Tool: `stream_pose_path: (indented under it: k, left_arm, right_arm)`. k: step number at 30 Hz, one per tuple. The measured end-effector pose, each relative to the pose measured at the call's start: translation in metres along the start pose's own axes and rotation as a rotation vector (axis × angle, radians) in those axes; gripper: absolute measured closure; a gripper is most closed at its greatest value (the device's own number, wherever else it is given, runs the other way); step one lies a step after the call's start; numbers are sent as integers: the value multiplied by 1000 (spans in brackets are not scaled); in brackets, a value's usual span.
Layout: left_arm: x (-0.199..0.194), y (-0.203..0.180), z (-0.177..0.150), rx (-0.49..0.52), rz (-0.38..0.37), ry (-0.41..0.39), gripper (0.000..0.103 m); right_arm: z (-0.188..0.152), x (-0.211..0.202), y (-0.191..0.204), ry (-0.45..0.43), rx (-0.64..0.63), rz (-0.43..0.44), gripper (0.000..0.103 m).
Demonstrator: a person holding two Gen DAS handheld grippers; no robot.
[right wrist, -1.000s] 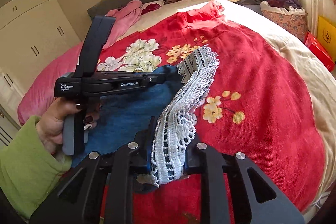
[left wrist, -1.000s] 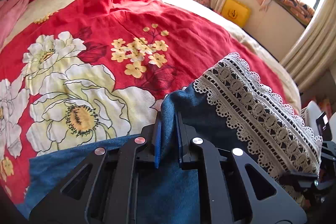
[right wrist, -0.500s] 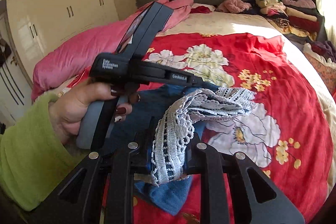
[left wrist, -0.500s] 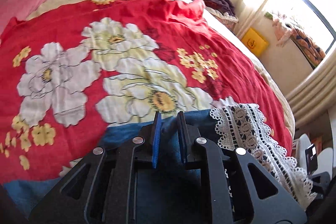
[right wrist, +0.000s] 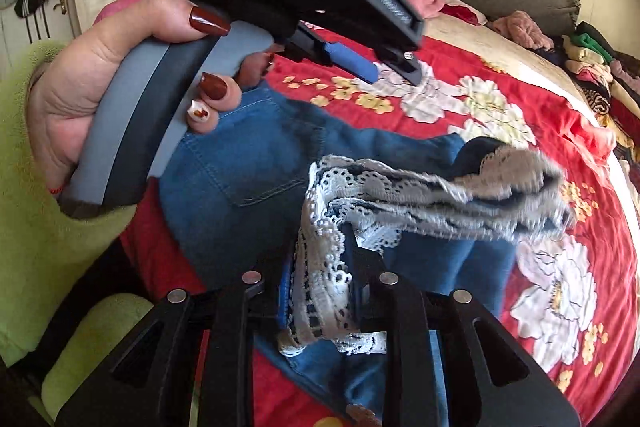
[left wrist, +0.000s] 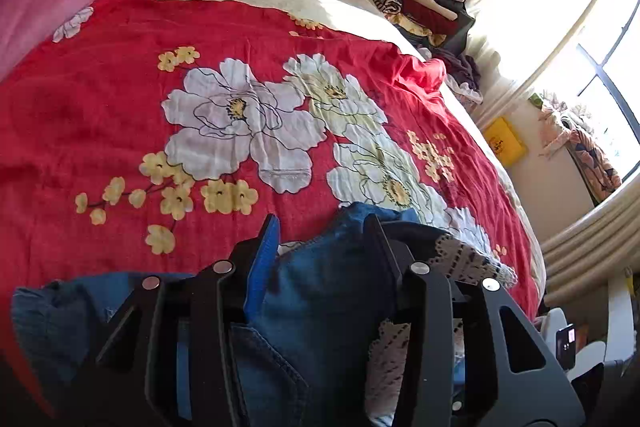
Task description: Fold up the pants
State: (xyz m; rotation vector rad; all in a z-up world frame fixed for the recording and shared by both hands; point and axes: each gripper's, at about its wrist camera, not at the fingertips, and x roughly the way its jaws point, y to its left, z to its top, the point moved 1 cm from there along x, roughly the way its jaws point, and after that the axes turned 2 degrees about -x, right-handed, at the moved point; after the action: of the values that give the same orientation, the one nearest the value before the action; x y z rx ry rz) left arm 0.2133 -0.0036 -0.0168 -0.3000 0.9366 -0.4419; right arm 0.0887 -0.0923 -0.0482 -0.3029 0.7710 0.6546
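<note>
Red floral bedspread (left wrist: 120,115) beneath both tongs. Blue pants (right wrist: 248,163) lie under them, folded. Left gripper (left wrist: 320,235) opening, denim loose between its jaws; right gripper (right wrist: 320,267) opening, lace hem (right wrist: 320,291) between. Risk: snagged lace dragging the fold apart.

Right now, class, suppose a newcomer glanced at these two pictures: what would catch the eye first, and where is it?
First the red bedspread with big white flowers, covering the bed. On it, close to both cameras, lie the blue denim pants, their white lace hem between the fingers of the right gripper, whose jaws are opening. In the right wrist view a hand with dark red nails holds the left gripper, its jaws opening over the denim.
</note>
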Motion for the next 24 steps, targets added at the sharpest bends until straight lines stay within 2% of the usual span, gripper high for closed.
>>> stream_pose_path:
  k: [2,4,9,11,15,18,21,23,24]
  left_arm:
    - [-1,-2,-1,3,-18,2,60]
    - [-4,-1,-1,-1,-28,-2,57]
    - [-9,15,1,-63,-52,-13,47]
    - [-6,24,0,-100,-57,-4,45]
    - [5,33,-4,-142,-67,39,44]
    - [10,35,-7,-184,-137,67,44]
    - [3,42,-5,-245,-217,39,43]
    - [0,47,-4,-259,-189,17,34]
    - [2,48,-5,-259,-177,25,34]
  right_arm:
    - [1,-4,5,-16,-17,18,75]
    - [1,-12,7,-37,-30,42,63]
    - [3,-42,-2,-104,-9,87,51]
    - [1,-55,-13,-128,19,91,50]
    - [-6,-68,-44,-132,116,37,50]
    - [-10,-63,-76,-100,211,-41,50]
    - [-12,-55,-110,-70,302,-91,50]
    - [-15,-49,-131,-48,344,-117,50]
    - [-13,-41,-143,-28,366,-123,50]
